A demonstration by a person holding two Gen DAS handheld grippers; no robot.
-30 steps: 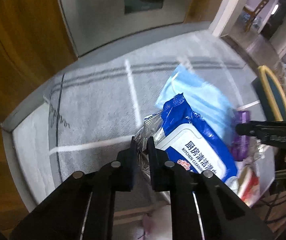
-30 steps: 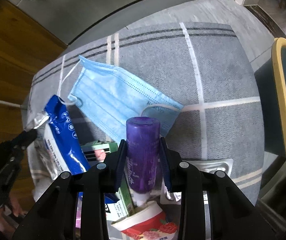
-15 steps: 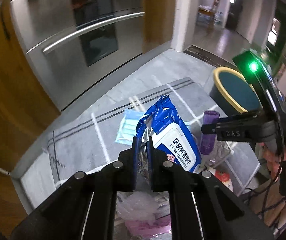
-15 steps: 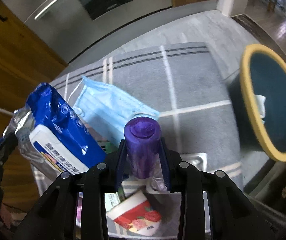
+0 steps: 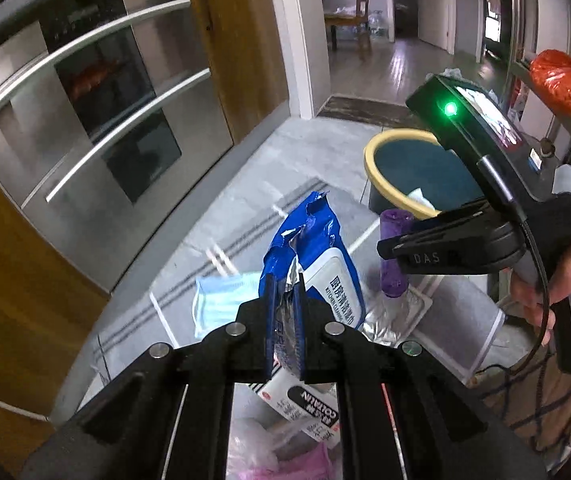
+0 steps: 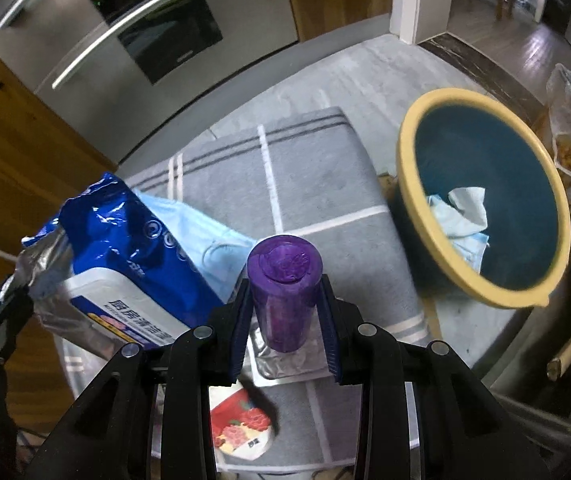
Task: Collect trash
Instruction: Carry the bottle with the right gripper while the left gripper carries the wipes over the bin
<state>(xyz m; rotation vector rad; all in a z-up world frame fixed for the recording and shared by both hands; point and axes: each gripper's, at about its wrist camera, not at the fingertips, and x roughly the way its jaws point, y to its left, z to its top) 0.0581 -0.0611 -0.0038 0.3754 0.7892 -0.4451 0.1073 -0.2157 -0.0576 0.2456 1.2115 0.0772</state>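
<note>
Since a second before, both pieces of trash had left the grey mat point(image 6: 317, 184) and now hung near the yellow-rimmed bin point(image 6: 481, 200), so dropping looked close. The left gripper point(image 5: 284, 300), tilted downward, was pinched nearly closed on the blue wipes pack point(image 5: 317, 264); the right gripper point(image 6: 285, 320), steeper, clamped the purple bottle point(image 6: 283, 288).

Between the left claw's pads is a glossy foil wipes pack point(image 5: 312, 264); beyond it are a matt woven rug point(image 6: 309, 176) and a brushed steel oven point(image 5: 85, 120).
</note>
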